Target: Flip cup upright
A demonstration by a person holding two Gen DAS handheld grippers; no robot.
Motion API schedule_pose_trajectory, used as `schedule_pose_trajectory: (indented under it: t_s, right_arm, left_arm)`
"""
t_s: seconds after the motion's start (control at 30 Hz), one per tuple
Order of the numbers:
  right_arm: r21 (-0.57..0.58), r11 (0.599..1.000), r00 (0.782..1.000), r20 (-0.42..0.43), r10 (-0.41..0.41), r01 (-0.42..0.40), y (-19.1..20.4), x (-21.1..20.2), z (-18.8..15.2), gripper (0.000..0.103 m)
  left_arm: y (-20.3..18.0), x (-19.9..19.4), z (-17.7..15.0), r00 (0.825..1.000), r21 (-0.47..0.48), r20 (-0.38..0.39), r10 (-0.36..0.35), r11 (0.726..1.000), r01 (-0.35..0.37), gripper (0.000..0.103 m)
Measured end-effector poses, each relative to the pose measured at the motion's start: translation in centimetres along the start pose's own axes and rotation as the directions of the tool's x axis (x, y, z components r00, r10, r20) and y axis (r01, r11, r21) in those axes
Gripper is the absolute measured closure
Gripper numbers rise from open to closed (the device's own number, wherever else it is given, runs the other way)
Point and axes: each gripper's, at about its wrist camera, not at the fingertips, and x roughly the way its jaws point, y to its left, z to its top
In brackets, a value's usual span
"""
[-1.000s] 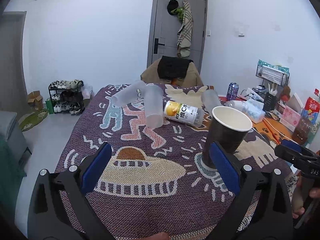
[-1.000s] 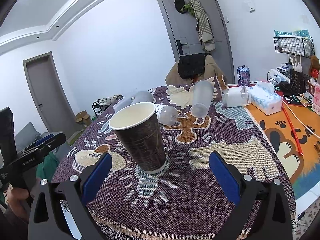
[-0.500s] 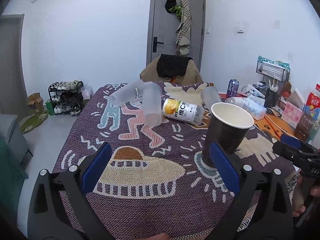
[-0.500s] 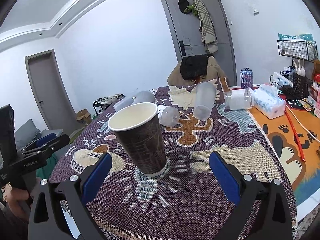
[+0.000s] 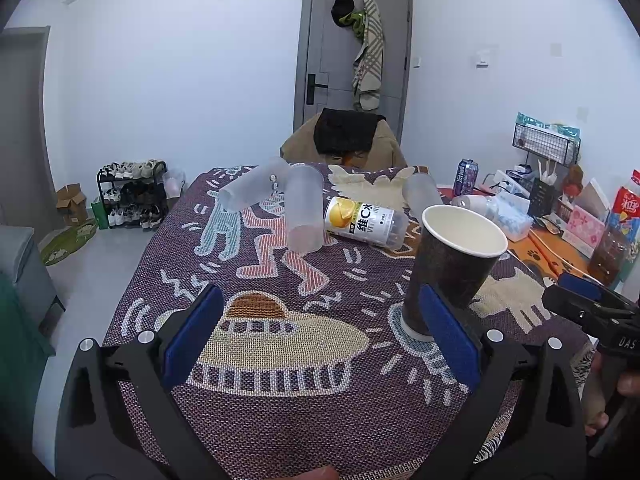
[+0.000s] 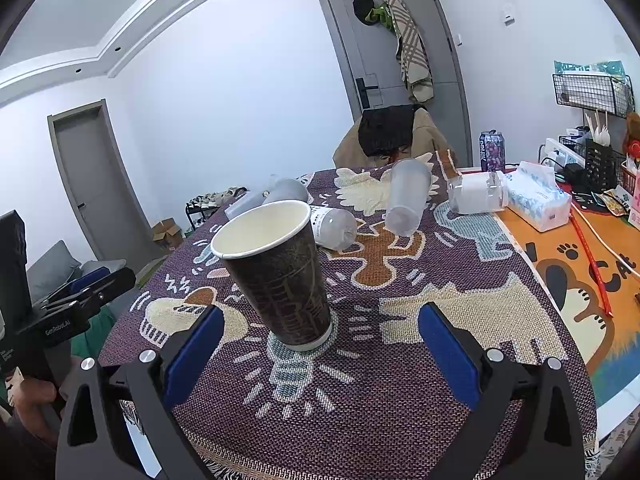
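Observation:
A dark brown paper cup [image 5: 452, 268] stands upright, mouth up, on the patterned tablecloth [image 5: 280, 344]; it also shows in the right wrist view [image 6: 280, 276]. My left gripper [image 5: 320, 340] is open and empty, with the cup just beyond its right finger. My right gripper [image 6: 316, 348] is open and empty, with the cup a little ahead between its fingers, nearer the left one. Neither gripper touches the cup.
Frosted plastic cups [image 5: 304, 212] and a yellow-labelled bottle [image 5: 366, 222] lie on their sides further back. Another frosted cup [image 6: 408, 200], a clear jar [image 6: 476, 192] and a tissue pack [image 6: 536, 200] lie at the right. A chair [image 5: 344, 140] stands at the far edge.
Both grippers have drawn back slightly from the cup and stay open. The cup has not moved.

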Motion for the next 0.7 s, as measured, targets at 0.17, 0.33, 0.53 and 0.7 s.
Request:
schedule_pose_trajectory:
  t_s: [0.17,0.33,0.53,0.7]
  right_arm:
    - [0.001,1.0,1.0,-0.001,-0.004,0.004,-0.11,0.03,-0.09,0.008]
    - [0.004,1.0,1.0,-0.004,-0.006,0.006,-0.12,0.1,-0.23,0.008]
    - [0.003,1.0,1.0,-0.004,-0.005,0.005,0.0,0.08,-0.3,0.008]
    - [0.004,1.0,1.0,-0.009,-0.006,0.006,0.07,0.18,-0.37,0.008]
  left_arm:
    - [0.01,0.0,0.01,1.0,0.0,0.0,-0.001,1.0,0.001,0.006]
    - [0.04,0.0,-0.08,1.0,0.0,-0.002,0.0,1.0,0.0,0.006]
    - [0.03,0.0,-0.08,1.0,0.0,-0.002,-0.001,1.0,0.001,0.006]
    - [0.01,0.02,-0.11,1.0,0.001,-0.002,-0.001,1.0,0.001,0.006]
